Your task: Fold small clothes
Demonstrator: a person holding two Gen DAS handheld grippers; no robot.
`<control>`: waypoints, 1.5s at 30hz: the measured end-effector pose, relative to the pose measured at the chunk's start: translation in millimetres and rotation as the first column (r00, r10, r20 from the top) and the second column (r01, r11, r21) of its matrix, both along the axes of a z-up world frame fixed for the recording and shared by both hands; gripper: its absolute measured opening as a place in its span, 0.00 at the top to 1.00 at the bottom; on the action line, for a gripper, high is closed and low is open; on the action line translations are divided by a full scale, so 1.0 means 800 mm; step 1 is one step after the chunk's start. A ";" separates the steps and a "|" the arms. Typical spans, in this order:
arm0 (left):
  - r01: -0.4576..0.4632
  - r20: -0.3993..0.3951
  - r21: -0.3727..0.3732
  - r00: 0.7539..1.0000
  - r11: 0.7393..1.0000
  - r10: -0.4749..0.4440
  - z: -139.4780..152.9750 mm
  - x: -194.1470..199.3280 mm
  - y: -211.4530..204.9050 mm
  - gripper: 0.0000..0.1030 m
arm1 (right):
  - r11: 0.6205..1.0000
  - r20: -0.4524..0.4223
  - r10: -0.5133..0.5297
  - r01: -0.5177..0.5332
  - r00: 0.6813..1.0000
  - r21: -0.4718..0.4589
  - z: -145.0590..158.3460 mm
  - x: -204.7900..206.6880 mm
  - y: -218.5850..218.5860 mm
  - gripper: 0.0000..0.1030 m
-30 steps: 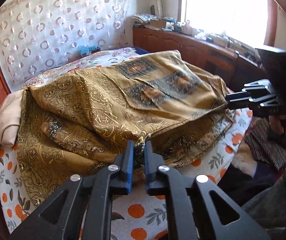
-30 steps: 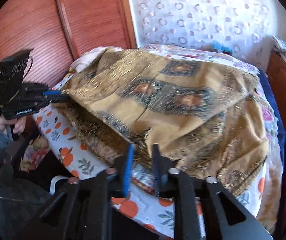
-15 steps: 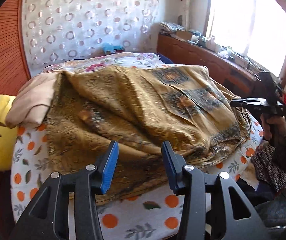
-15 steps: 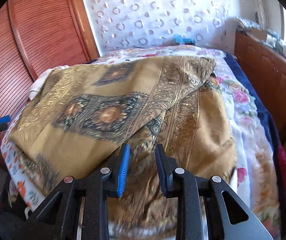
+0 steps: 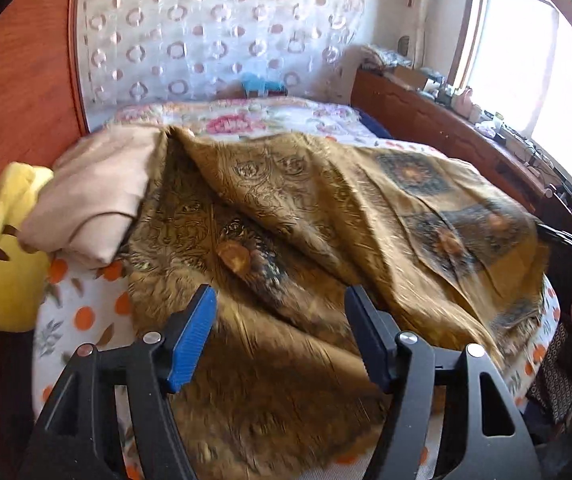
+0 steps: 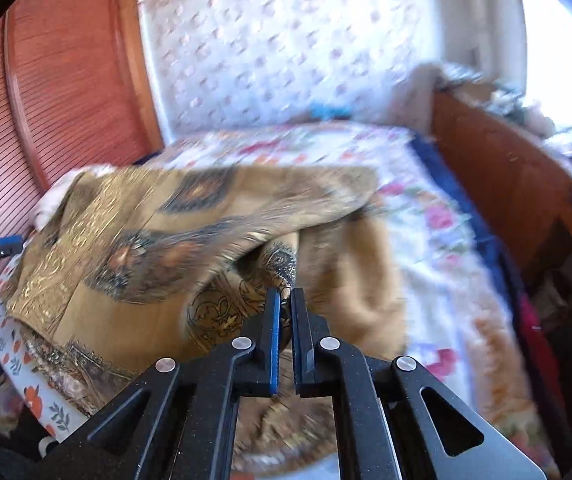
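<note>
The gold patterned cloth now lies released beneath my left gripper, jaws spread wider; my right gripper has newly clamped a fold at frame centre.

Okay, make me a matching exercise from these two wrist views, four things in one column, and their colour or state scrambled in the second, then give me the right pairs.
1. left gripper
2. right gripper
3. plush toy
4. folded garment

A. beige, beside the golden cloth
B. yellow, at the bed's edge
C. jaws wide apart, holding nothing
D. pinching a fold of the cloth

Pairs: 1-C, 2-D, 3-B, 4-A
</note>
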State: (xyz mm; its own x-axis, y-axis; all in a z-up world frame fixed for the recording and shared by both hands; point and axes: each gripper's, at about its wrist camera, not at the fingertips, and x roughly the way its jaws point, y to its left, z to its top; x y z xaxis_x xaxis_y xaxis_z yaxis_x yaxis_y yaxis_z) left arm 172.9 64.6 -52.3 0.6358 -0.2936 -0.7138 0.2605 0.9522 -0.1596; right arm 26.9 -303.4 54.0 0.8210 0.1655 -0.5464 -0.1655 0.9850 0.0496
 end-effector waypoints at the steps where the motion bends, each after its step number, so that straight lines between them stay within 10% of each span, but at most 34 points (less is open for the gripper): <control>1: -0.007 -0.018 0.006 1.000 1.000 0.007 -0.006 0.014 0.001 0.35 | 1.000 0.009 -0.015 0.015 1.000 -0.003 0.002 -0.007 -0.002 0.96; 10: -0.035 -0.093 -0.015 0.995 0.999 0.034 -0.041 0.075 0.005 0.54 | 1.000 -0.043 -0.011 0.012 0.999 0.020 -0.016 -0.015 -0.005 0.96; 16: 0.001 -0.059 -0.033 0.998 0.999 -0.003 -0.035 0.062 -0.004 0.96 | 0.999 -0.052 -0.004 0.005 0.999 0.034 -0.014 -0.003 -0.015 0.96; 21: -0.146 0.130 -0.135 0.978 0.980 0.163 0.017 -0.020 0.039 0.97 | 0.998 -0.030 -0.037 0.038 0.999 0.039 -0.015 -0.014 -0.023 0.96; 41: -0.284 0.050 -0.069 0.956 0.956 0.288 -0.034 -0.077 0.078 0.96 | 0.999 -0.074 -0.022 0.025 0.997 0.040 -0.035 -0.063 -0.010 0.96; 43: -0.284 0.039 -0.073 0.957 0.956 0.288 -0.033 -0.079 0.081 0.93 | 0.999 -0.053 -0.021 0.024 0.998 0.042 -0.027 -0.063 -0.012 0.95; 45: -0.283 0.042 -0.069 0.957 0.957 0.287 -0.032 -0.082 0.080 0.68 | 0.999 -0.037 -0.030 0.031 0.999 0.026 -0.021 -0.062 -0.014 0.86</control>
State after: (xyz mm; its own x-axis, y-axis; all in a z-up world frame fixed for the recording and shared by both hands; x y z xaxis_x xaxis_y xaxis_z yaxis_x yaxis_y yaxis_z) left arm 107.4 129.0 -77.9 0.7344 -0.1371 -0.6648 -0.0111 0.9768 -0.2137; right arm -22.7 -314.7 37.5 0.8056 0.1553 -0.5718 -0.1328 0.9878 0.0813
